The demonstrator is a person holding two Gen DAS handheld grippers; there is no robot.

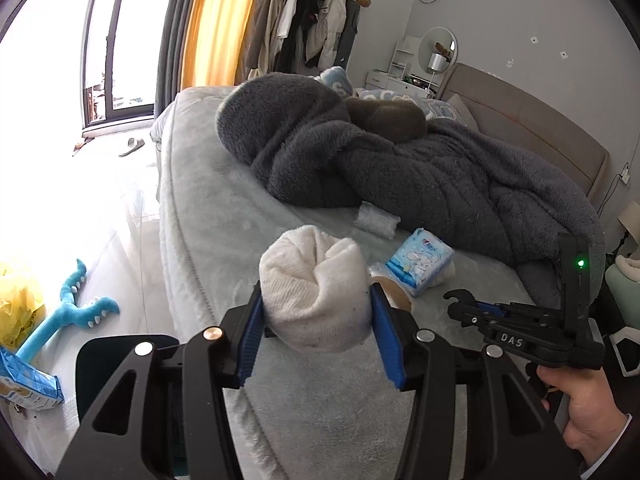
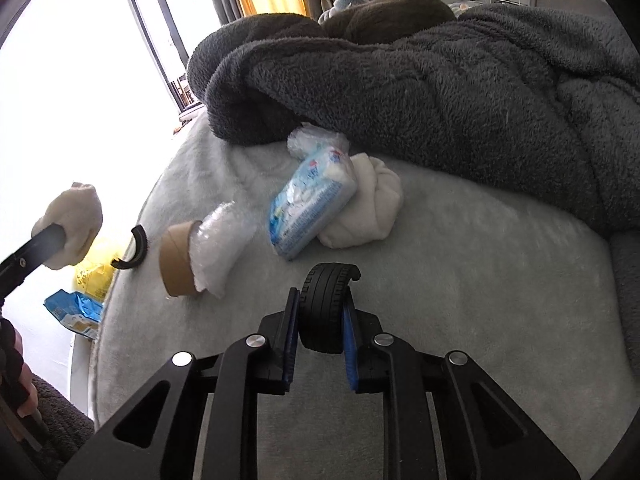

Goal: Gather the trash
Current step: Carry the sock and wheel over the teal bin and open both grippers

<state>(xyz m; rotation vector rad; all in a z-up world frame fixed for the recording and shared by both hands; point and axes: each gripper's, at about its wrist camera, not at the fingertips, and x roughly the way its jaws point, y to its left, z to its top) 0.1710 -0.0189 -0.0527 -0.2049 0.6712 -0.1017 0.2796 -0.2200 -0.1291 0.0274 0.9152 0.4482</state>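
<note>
My left gripper [image 1: 316, 312] is shut on a rolled white sock [image 1: 316, 288] and holds it above the bed's near edge; it also shows in the right wrist view [image 2: 74, 224]. My right gripper [image 2: 322, 316] is shut on a black curved rubber piece [image 2: 324, 304] just above the bed, and shows in the left wrist view [image 1: 456, 300]. On the grey bed [image 2: 460, 280] lie a blue tissue pack [image 2: 312, 204], a second white sock roll [image 2: 366, 208], a cardboard tube with bubble wrap [image 2: 200, 256], a crumpled clear plastic [image 2: 316, 138] and a black hook-shaped piece [image 2: 134, 248].
A dark grey fleece blanket [image 1: 400, 160] is heaped across the bed. On the floor to the left are a yellow bag [image 1: 20, 300], a blue snack packet [image 1: 28, 384] and a blue plush toy [image 1: 72, 312]. A dark bin rim [image 1: 120, 364] shows below my left gripper.
</note>
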